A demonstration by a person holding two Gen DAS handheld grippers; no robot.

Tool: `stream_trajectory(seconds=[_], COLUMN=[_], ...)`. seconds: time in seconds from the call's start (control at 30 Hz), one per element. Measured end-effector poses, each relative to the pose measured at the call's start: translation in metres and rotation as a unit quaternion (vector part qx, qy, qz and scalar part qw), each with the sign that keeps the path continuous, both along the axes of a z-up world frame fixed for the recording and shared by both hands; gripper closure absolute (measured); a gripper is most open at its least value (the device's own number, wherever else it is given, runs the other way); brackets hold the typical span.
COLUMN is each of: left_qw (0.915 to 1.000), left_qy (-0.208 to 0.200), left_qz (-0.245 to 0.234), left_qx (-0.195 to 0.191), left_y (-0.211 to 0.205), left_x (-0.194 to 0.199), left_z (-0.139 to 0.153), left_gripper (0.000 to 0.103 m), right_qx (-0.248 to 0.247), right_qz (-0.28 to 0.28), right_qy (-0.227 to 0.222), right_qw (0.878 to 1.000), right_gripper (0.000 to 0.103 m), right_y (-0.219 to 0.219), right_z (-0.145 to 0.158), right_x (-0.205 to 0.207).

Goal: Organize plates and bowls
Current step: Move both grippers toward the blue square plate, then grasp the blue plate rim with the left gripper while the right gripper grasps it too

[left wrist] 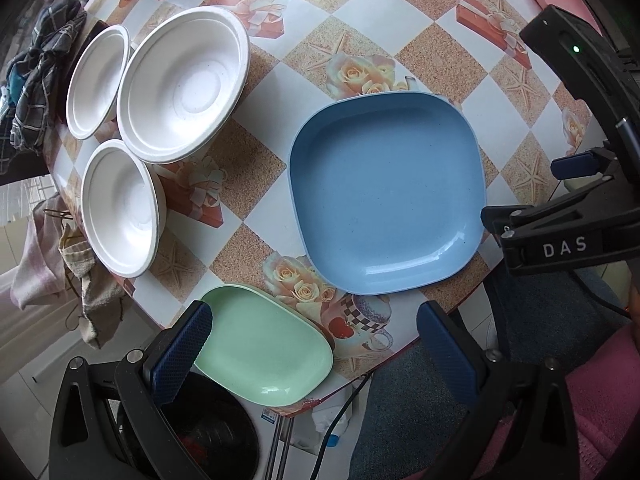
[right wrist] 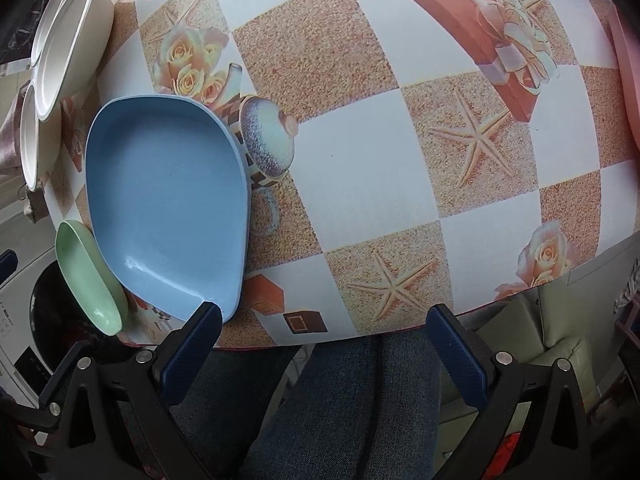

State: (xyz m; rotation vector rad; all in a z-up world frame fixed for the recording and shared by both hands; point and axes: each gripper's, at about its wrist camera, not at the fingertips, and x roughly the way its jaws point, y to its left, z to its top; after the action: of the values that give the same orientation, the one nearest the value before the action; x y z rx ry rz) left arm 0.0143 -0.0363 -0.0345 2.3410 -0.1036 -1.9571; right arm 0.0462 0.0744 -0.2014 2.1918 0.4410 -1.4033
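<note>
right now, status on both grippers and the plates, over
Left gripper open, empty, over green plate. Right gripper open, empty, at table edge by blue plate. Three white bowls unstacked. Nothing blocking.

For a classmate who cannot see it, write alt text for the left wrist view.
An open left gripper hovers over a green plate at the table edge, beside a larger blue plate. Three white bowls sit farther left.

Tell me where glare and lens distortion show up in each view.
Left wrist view: window glare sits on the near rims of the blue plate and green plate; the table edge bows into a curve. Right wrist view: the blue plate is stretched into a teardrop near the frame's left, with a bright highlight at its lower part; corners go dark.
</note>
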Motion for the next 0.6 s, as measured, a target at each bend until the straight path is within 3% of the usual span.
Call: stream_trajectory(seconds=[0.2,0.37,0.5,0.6], left_qw=[0.9993,0.9969,0.9941,0.9929], left_qy=[0.016,0.015,0.023,0.029], left_qz=[0.032,0.077,0.106,0.115], left_qx=[-0.011,-0.006,0.006,0.010], left_y=[-0.014,-0.032,-0.043,-0.048], left_x=[0.004,0.012,0.010,0.001], left_z=[-0.017,-0.036,-0.050,-0.059], left_gripper=[0.001,0.001,0.001,0.001], right_qx=[0.018,0.026,0.032,0.049], right_qz=[0.037,0.100,0.118,0.141], right_qy=[0.046,0.106,0.118,0.158], right_qw=[0.998,0.989,0.985,0.976], right_gripper=[0.000,0.000,0.000,0.000], right_y=[-0.018,-0.036,-0.038,-0.045], right_z=[-0.017,-0.018,-0.022,-0.015], right_x=[0.010,0.023,0.029,0.030])
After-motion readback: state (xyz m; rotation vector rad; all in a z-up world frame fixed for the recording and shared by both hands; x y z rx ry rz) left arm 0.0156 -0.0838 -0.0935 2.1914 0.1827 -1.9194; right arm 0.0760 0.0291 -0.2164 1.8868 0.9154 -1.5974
